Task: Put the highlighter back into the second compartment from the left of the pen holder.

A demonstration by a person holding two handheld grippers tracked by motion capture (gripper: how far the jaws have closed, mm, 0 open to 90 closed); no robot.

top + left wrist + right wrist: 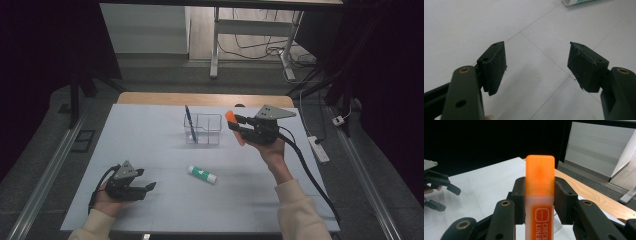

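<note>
While the right gripper (239, 126) hung above the worktop (150, 140) toward its far right corner, its jaws were clamped on an orange highlighter (540, 195), cap upward. Just left of it stood a clear organizer (204, 129) with a blue pen (190, 122). Near the front left corner, the left gripper (148, 187) rested with jaws wide apart, holding nothing. A glue stick (202, 174) lay mid-worktop.

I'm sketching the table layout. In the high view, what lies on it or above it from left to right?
Left tongs → blue pen standing in the clear organizer → glue stick → orange highlighter held in the right tongs.
</note>
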